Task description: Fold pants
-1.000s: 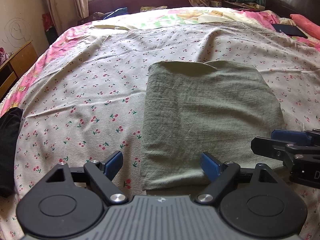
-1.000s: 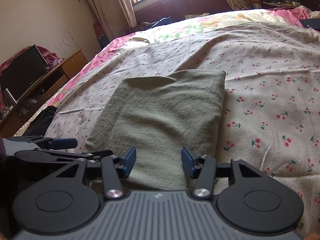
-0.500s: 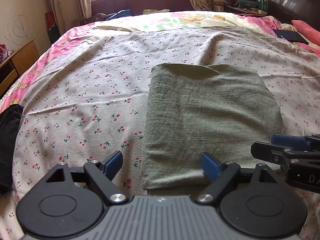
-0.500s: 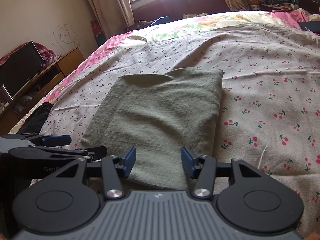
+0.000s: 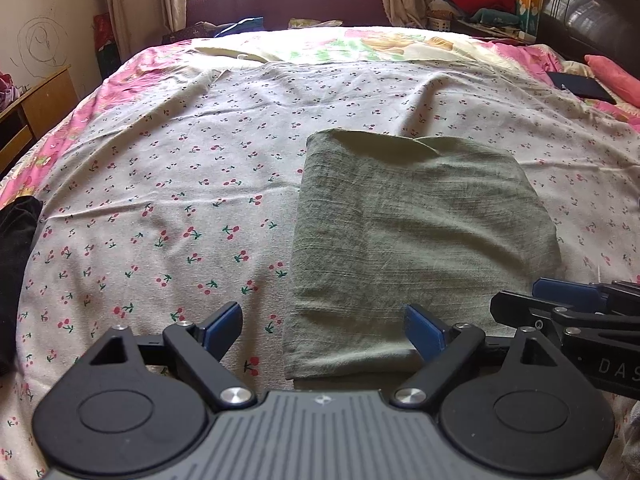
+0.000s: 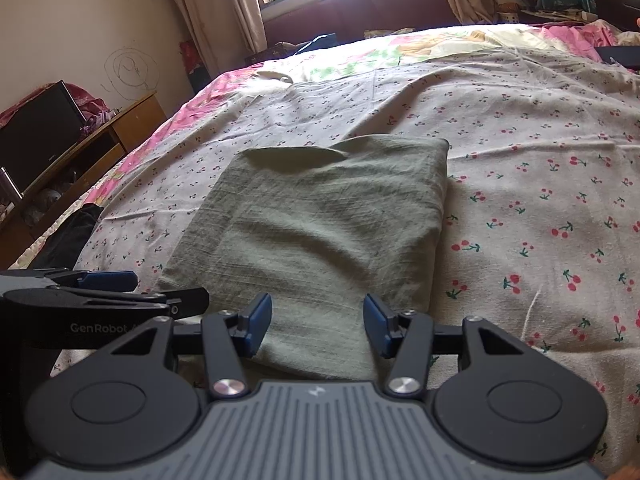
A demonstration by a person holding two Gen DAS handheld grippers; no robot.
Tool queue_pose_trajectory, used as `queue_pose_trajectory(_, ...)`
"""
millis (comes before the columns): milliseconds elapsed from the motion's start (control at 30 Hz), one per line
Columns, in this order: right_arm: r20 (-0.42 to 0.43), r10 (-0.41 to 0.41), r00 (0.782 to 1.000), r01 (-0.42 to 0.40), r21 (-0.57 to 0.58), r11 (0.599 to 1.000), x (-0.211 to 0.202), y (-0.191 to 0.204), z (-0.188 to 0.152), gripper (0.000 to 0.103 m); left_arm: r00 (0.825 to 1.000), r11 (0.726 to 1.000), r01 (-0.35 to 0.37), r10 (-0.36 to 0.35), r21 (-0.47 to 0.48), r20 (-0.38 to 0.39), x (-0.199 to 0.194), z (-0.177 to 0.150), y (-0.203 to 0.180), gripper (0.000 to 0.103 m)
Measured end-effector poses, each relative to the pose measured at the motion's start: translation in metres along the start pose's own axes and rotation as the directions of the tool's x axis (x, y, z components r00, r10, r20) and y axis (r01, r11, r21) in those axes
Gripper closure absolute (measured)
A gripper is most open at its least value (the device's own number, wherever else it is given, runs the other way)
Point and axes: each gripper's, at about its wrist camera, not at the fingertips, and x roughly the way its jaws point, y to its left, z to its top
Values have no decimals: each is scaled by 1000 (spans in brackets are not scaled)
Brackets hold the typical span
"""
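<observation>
The green pants (image 5: 420,236) lie folded into a flat rectangle on the cherry-print sheet (image 5: 160,200). My left gripper (image 5: 322,330) hovers open over the near left corner of the fold, pads apart and touching nothing. Over the near edge of the pants (image 6: 316,224) my right gripper (image 6: 318,322) stands open with only cloth below the gap. Each gripper shows at the edge of the other's view, the right gripper (image 5: 568,308) at lower right and the left gripper (image 6: 104,292) at lower left.
A black garment (image 5: 16,264) lies at the bed's left edge. A dark flat object (image 5: 582,88) and a pink pillow (image 5: 612,76) sit at far right. A wooden cabinet (image 6: 100,152) with a black screen (image 6: 36,128) stands left of the bed.
Both views have tipped slightly upward, showing more of the window and wall. The pants and both grippers' openings look the same.
</observation>
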Motion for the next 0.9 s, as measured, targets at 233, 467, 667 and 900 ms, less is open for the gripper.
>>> queue_pose_trajectory(233, -6, 14, 1000, -14, 0, 1000, 0, -2, 1, 51, 1000, 1000, -28, 28, 11, 4, -2, 0, -2, 3)
queue_pose_trajectory(467, -3, 19, 1000, -19, 2, 1000, -3, -4, 2, 51, 999, 999, -37, 36, 34, 14, -4, -1, -6, 3)
queue_pose_trajectory(667, -5, 14, 1000, -14, 6, 1000, -3, -4, 2, 51, 999, 998, -38, 37, 40, 20, -5, -1, -7, 2)
queue_pose_trajectory(900, -10, 9, 1000, -9, 1, 1000, -1, -3, 2, 50, 999, 999, -32, 31, 39, 21, -5, -1, -6, 2)
